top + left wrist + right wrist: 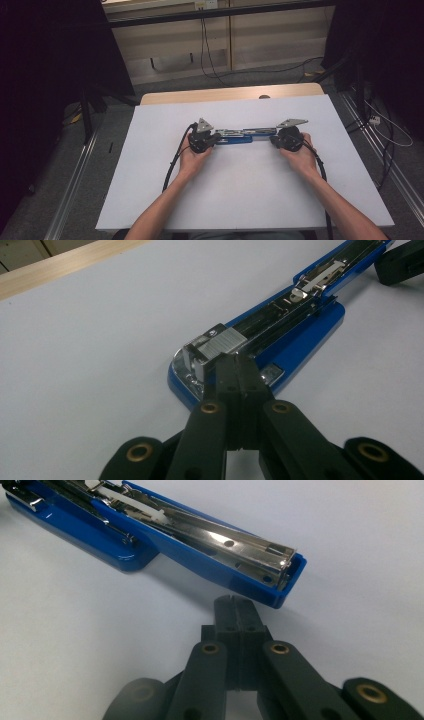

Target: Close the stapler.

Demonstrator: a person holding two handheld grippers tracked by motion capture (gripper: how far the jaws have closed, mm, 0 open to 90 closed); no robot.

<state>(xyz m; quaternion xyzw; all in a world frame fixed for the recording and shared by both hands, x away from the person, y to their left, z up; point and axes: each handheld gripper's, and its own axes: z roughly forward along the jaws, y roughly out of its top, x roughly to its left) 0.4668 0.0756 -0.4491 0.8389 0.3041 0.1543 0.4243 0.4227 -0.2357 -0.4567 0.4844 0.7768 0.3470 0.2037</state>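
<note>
**Opened stapler lies flat between two closed hand-held grippers**

The white bench [240, 200] carries a blue stapler [239, 136] swung fully open near its middle — base and metal staple track on the person's left, the blue top arm stretching away to the right. The left hand-held gripper [235, 371] has its jaws pressed together with nothing between them, the tips resting against the metal head at the base end; whether they push on it or merely touch cannot be told. The right hand-held gripper [234, 611], its jaws together and empty too, sits just short of the top arm's far end, apart from it.

The likely trouble, judged from this layout: closed tips can only nudge, and a push from either end could skate the smooth plastic body across the bare bench or swing the hinged halves out of line. A shove on the head might also jar the loose-looking spring pusher in the track.

The stapler looks glossy and hard, with chrome channels exposed and no staples clearly visible in the track.
</note>
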